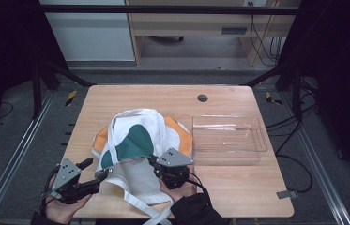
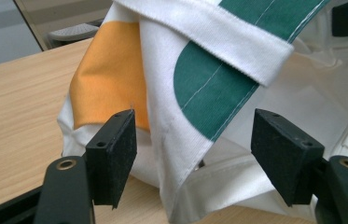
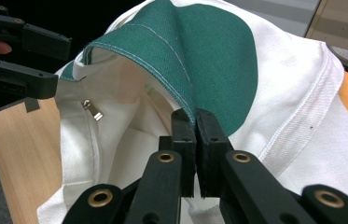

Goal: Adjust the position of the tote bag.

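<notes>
One grip on: my right gripper pinches the tote bag mouth rim; left gripper wide open beside it, holding nothing. Folding still ahead, I'd say.

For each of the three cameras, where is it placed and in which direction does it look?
High view: above the near table edge, looking forward and down; both hands hold tools, left tool and right tool.
Left gripper view: on the left tool, facing the white canvas bag with green and orange patches; open jaws straddle it.
Right gripper view: on the right tool, clamped on the bag's green rim.
All views share the bag.
</notes>
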A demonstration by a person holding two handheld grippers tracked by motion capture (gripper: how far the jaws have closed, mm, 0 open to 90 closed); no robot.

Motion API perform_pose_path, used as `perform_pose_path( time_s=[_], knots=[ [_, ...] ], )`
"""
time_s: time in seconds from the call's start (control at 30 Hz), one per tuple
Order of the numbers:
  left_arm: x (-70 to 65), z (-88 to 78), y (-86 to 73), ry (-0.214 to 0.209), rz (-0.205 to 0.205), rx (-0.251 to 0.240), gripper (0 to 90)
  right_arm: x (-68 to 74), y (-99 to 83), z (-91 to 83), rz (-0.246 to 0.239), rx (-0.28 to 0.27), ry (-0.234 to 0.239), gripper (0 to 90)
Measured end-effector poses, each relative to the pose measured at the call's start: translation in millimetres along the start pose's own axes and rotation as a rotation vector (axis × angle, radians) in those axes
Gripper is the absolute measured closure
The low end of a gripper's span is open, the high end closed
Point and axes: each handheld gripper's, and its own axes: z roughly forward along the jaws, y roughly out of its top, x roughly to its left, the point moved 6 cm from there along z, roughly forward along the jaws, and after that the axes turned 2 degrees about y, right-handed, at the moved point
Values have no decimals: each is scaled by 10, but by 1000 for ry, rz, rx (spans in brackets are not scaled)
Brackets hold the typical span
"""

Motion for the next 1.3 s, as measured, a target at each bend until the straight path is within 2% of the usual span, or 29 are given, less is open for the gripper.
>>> perform_pose_path(
  time_s=[0.17, 0.63, 1.03, 1.3],
  knots=[
    [-26, -6, 98, -1, 4, -15, 311, 0, 1, -1, 1, 0, 1, 875],
    [-171, 24, 386, -24, 55, -42, 296, -2, 9, -7, 5, 2, 6, 875],
    [-365, 157, 539, -34, 109, -33, 299, -6, 29, -1, 12, -3, 7, 874],
    [-438, 281, 610, -17, 141, -11, 365, -13, 41, -6, 12, -10, 8, 874]
  ],
)
